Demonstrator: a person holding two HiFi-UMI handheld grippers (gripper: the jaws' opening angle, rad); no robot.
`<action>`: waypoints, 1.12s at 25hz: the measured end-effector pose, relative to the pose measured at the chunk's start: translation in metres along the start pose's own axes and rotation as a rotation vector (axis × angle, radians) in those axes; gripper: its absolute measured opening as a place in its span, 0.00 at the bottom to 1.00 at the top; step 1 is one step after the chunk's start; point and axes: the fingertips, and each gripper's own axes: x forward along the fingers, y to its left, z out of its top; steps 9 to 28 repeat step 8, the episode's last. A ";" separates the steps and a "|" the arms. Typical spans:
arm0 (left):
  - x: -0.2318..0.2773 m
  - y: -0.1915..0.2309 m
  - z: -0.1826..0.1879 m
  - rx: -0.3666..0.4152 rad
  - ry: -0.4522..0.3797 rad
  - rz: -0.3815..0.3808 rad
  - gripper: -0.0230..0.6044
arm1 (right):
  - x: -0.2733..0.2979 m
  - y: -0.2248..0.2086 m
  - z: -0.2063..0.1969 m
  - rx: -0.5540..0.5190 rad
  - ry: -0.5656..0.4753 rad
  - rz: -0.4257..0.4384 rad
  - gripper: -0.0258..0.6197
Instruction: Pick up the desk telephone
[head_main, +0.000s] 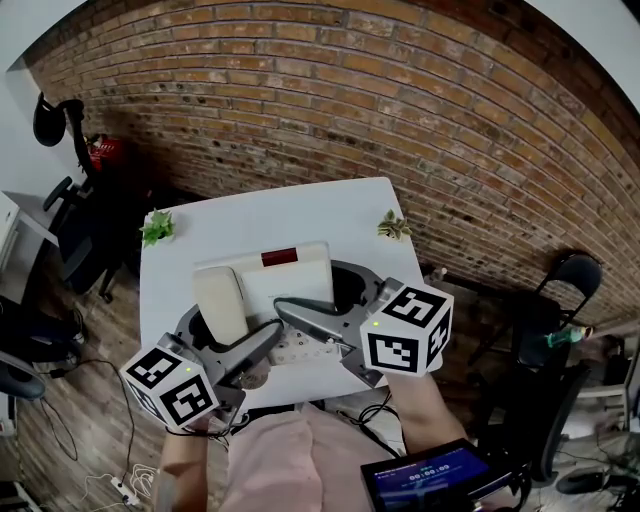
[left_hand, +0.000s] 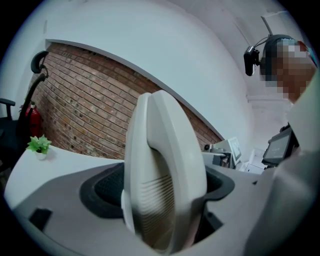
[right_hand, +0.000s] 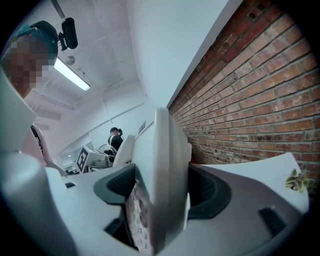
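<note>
White desk (head_main: 200, 225) by brick wall: desk telephone (head_main: 285, 280) is lying crosswise between both hands, left gripper (left_hand: 160, 189) clamping its handset (head_main: 218, 302) end in its jaws, right gripper (right_hand: 162, 192) clamping the keypad (right_hand: 136, 222) end.

You wear a pale pink top (head_main: 285, 455) and a black camera (left_hand: 251, 59) on your head. Your left gripper (head_main: 228, 338) and right gripper (head_main: 335, 300) are grey, with dark bumpy pads (left_hand: 102, 187). Each has a white cube (head_main: 405, 328) with black square marks.
</note>
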 end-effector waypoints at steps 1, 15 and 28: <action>0.001 -0.001 0.000 0.001 -0.001 0.001 0.75 | -0.002 0.000 0.000 -0.002 -0.001 0.001 0.53; -0.002 0.009 0.002 -0.009 -0.010 -0.002 0.75 | 0.009 0.000 0.001 -0.007 -0.002 -0.003 0.53; -0.002 0.009 0.002 -0.009 -0.010 -0.002 0.75 | 0.009 0.000 0.001 -0.007 -0.002 -0.003 0.53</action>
